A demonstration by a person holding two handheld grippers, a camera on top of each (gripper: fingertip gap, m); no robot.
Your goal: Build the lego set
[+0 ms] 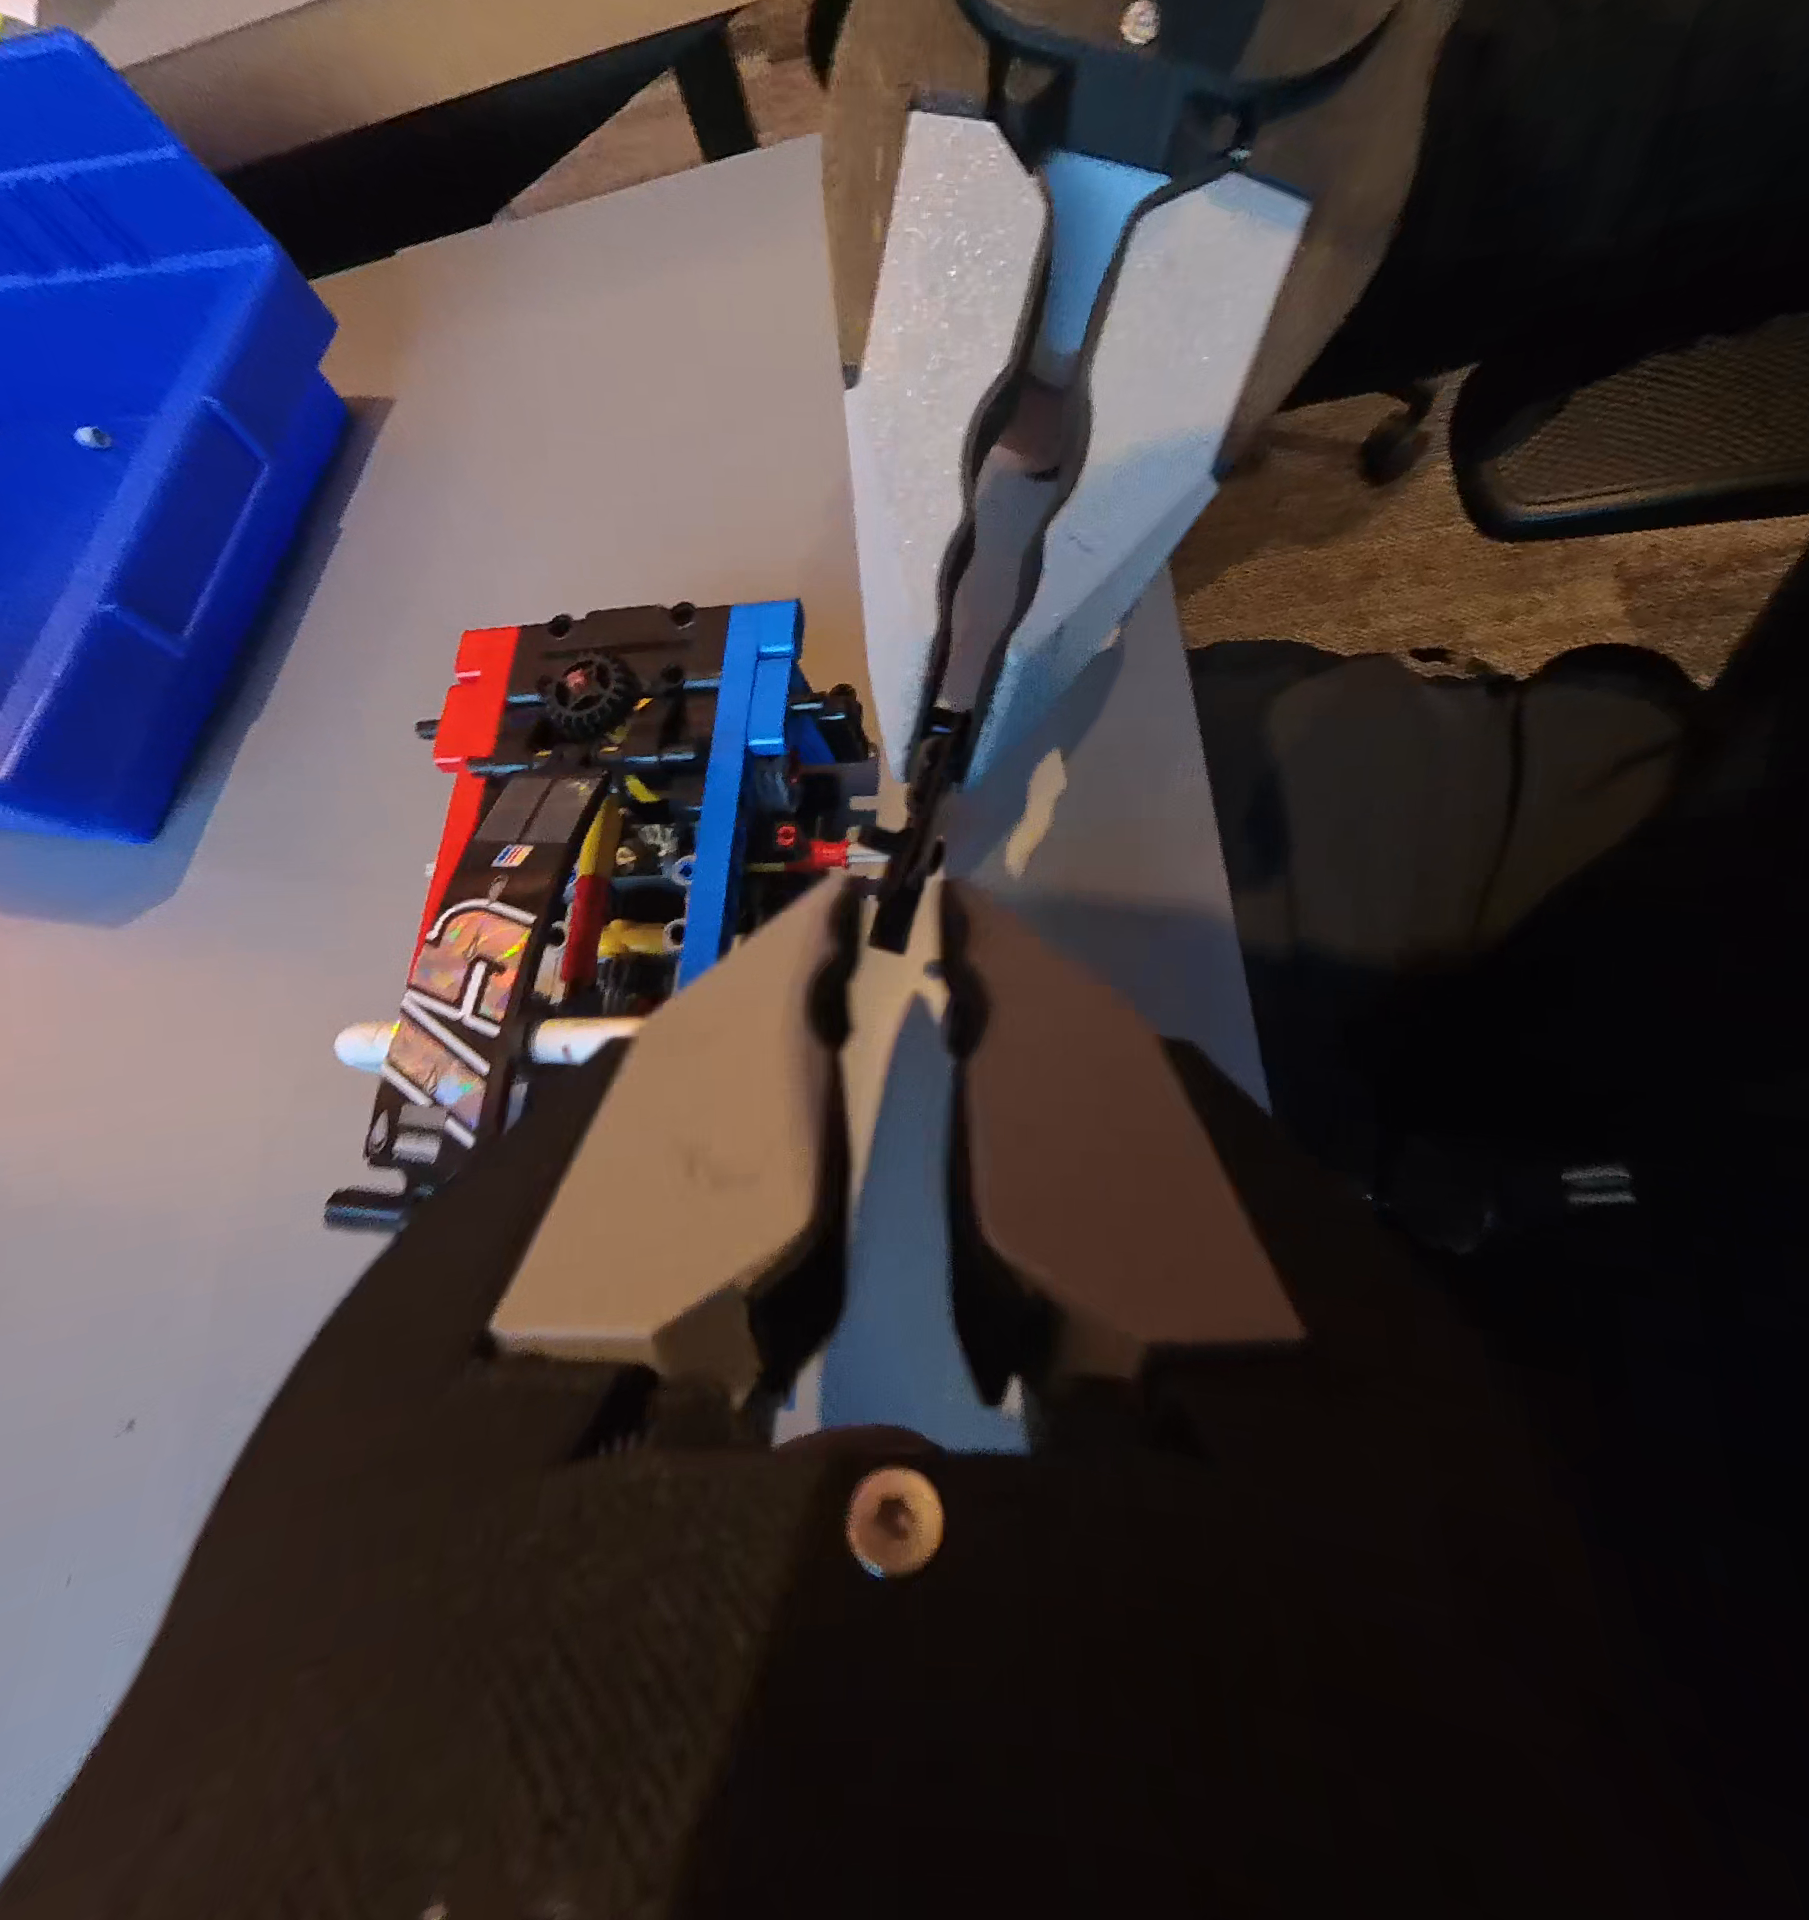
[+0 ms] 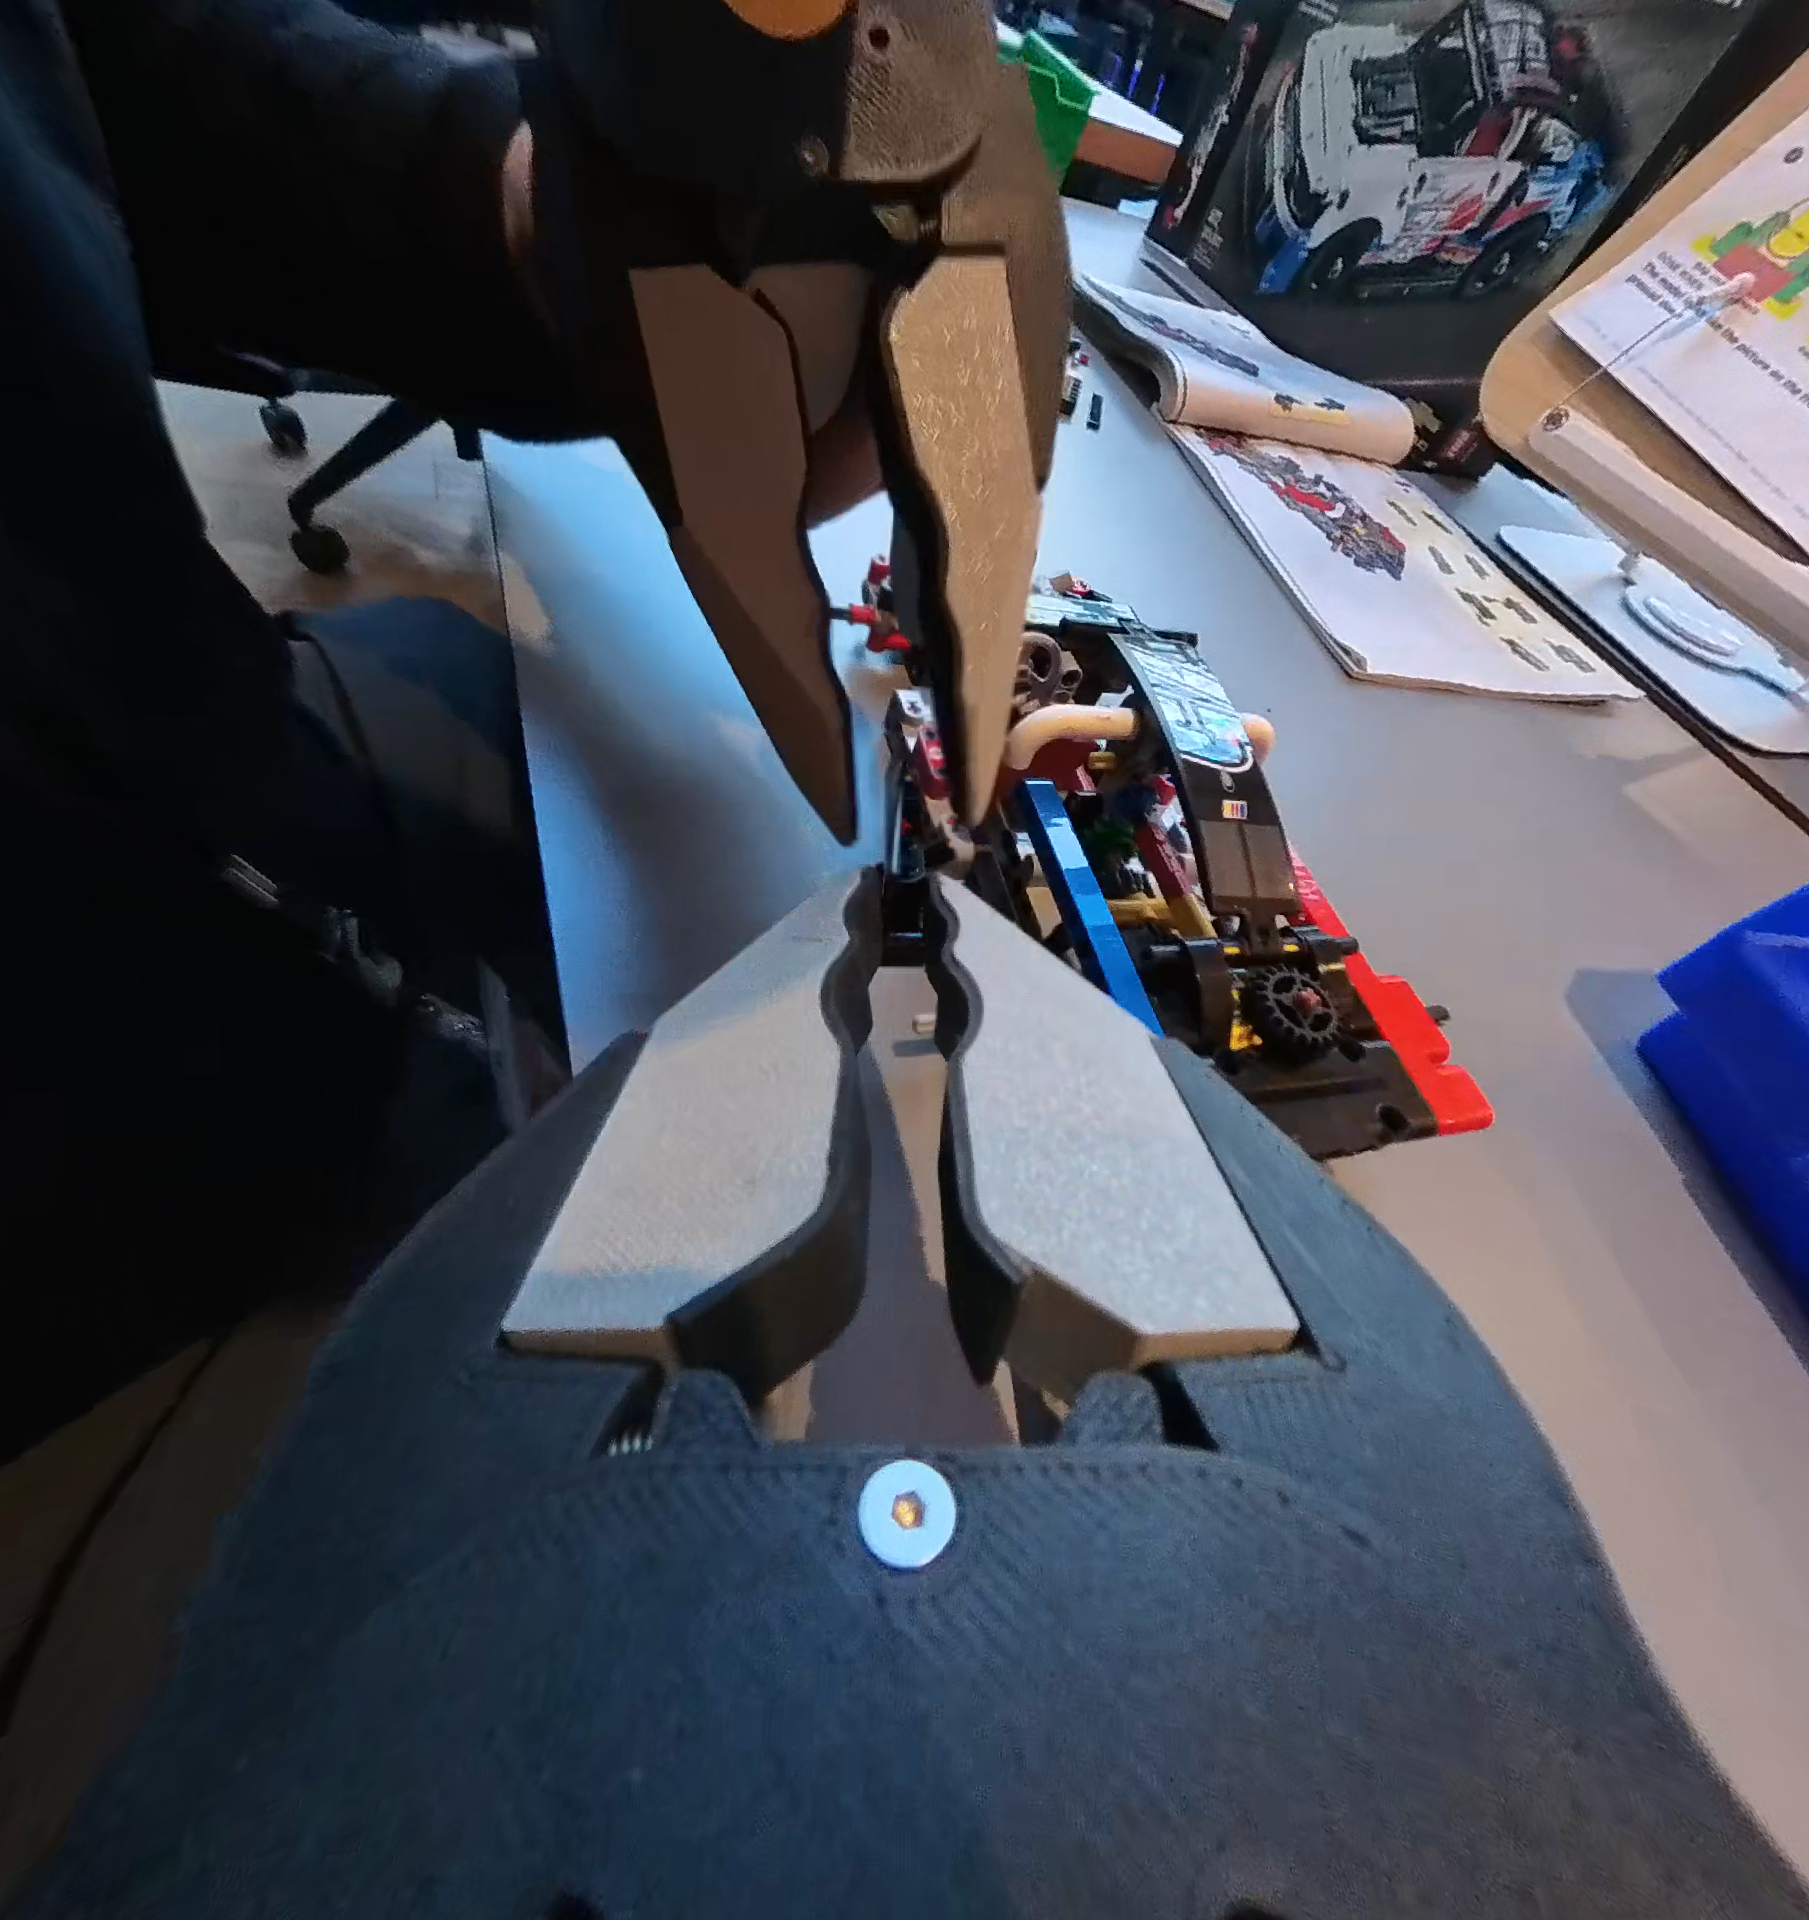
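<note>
Left wrist view, left to right: blue bin (image 1: 100,436) at far left on the grey table (image 1: 204,1039). Partly built lego car (image 1: 588,852) near the table's right edge, red strip on its left, blue beam on its right. Just right of it, left gripper (image 1: 895,904) with fingers parted, tips straddling the lower end of a small black piece (image 1: 910,831), not clamped. Right gripper (image 1: 941,748) reaches in from above, pinched on that piece's upper end. Right wrist view: dark sleeve (image 2: 204,520) at left; both grippers meet mid-frame beside the car; instruction booklets (image 2: 1399,551), set box (image 2: 1451,156) at right.
</note>
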